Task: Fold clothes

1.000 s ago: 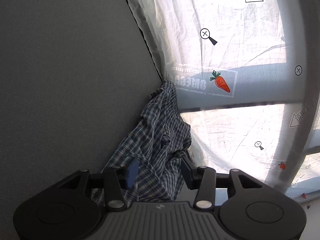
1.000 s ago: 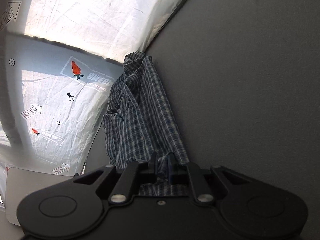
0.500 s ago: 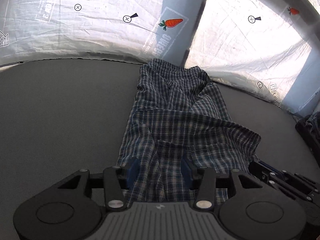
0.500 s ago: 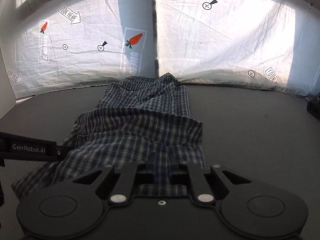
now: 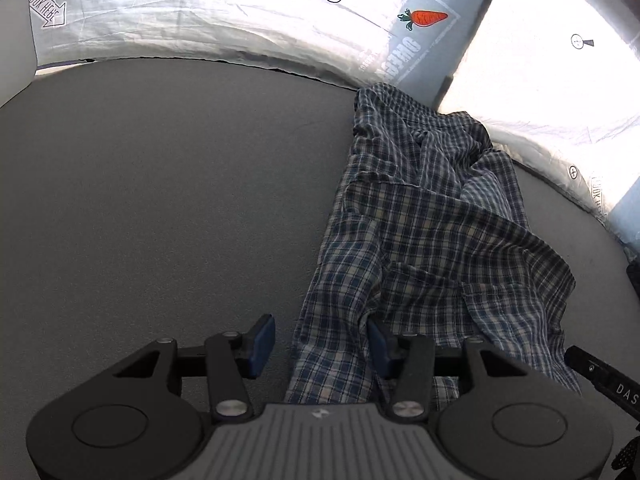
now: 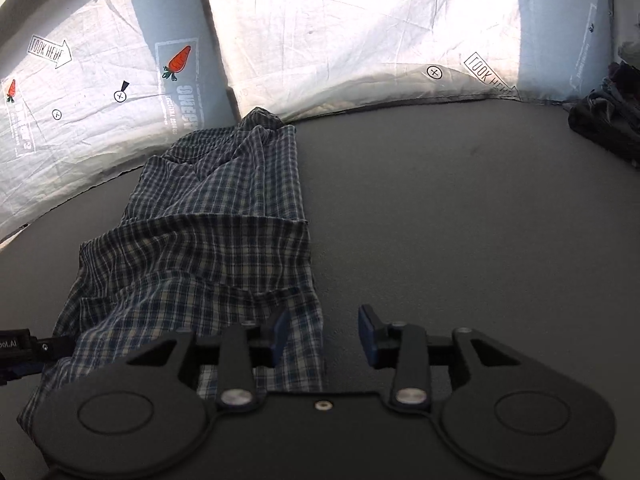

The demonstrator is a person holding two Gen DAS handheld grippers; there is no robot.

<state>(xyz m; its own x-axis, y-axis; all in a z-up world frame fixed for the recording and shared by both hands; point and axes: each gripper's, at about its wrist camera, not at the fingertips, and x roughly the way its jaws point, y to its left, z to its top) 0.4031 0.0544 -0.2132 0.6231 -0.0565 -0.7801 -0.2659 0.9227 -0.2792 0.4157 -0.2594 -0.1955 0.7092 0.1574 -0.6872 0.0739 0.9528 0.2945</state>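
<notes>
Both your grippers have let go since half a second ago: the right gripper [image 6: 323, 330], then pinched shut on the hem, now stands with jaws apart, and the left gripper [image 5: 320, 340] is spread too, cloth lying loose between its pads. You have laid the plaid shirt [image 5: 420, 232] down on the grey table [image 5: 160, 200], its far end at the table's back edge against the white backdrop [image 6: 360, 32]. Its long axis runs from you toward that edge. It looks roughly doubled lengthwise but rumpled; smoothing and the cross folds seem left to do.
</notes>
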